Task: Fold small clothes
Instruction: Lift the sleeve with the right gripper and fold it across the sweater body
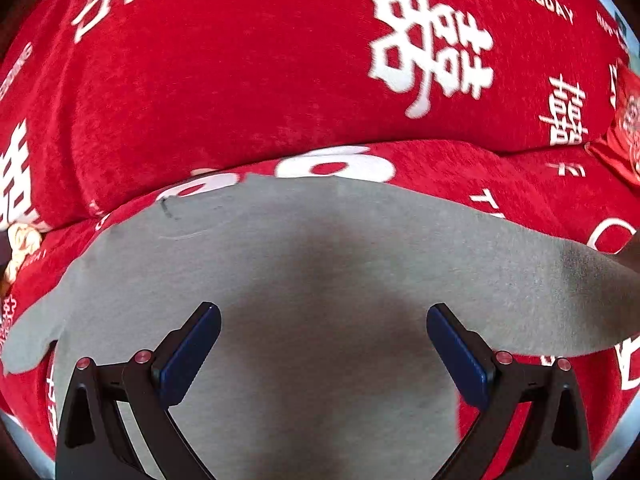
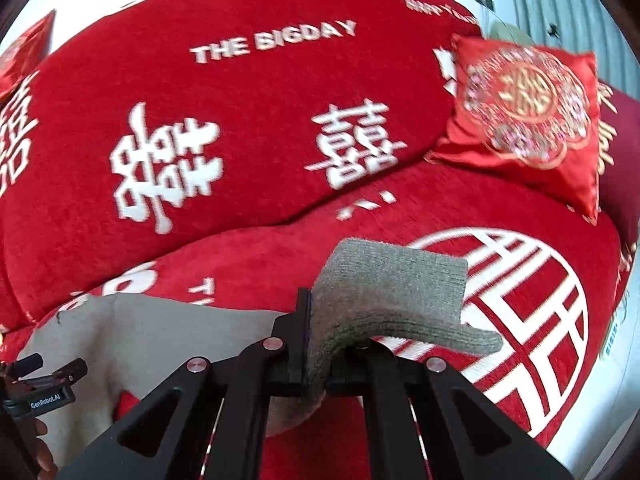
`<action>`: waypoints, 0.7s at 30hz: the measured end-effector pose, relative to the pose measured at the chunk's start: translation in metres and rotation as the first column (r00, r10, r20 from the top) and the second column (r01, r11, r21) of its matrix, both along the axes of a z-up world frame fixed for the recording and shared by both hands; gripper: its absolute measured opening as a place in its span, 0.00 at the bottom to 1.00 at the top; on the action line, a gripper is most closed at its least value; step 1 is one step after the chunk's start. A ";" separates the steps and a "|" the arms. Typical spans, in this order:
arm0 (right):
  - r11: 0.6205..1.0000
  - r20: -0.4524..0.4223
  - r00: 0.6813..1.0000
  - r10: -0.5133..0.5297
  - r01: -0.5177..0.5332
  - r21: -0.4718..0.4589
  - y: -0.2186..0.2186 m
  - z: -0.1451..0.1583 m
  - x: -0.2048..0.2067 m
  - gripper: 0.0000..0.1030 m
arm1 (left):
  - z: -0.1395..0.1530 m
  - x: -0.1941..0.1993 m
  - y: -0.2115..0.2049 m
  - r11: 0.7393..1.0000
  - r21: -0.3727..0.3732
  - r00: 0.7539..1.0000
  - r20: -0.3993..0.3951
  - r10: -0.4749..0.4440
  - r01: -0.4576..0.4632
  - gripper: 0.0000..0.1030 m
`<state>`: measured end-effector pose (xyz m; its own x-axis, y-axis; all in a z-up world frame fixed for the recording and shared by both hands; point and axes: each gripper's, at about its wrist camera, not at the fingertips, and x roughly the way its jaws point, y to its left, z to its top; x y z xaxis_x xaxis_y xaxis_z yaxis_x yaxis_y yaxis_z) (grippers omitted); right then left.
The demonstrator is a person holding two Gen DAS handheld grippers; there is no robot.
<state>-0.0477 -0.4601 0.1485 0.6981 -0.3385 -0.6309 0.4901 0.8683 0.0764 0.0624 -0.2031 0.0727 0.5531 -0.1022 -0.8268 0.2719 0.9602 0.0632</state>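
Observation:
A small grey garment [image 1: 320,256] lies spread on a red sofa seat. My left gripper [image 1: 323,320] is open, its blue pads apart and hovering just above the grey cloth. In the right wrist view my right gripper [image 2: 320,320] is shut on a ribbed grey end of the garment [image 2: 384,292], lifted off the seat; the cloth drapes over the right finger. The flat part of the garment [image 2: 128,340] lies to the lower left, with the left gripper's body [image 2: 44,380] at its edge.
The red sofa [image 2: 248,128] with white characters has a backrest right behind the garment. A red embroidered cushion [image 2: 528,116] leans at the right end, also at the right edge of the left wrist view [image 1: 624,120]. A pale wall [image 2: 580,4] lies beyond.

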 end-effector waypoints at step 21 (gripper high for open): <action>0.949 -0.002 0.955 0.296 -0.294 -0.113 0.211 0.041 0.073 0.05 | -0.026 0.000 0.176 0.979 -0.062 0.979 -0.078 0.191 -0.196 1.00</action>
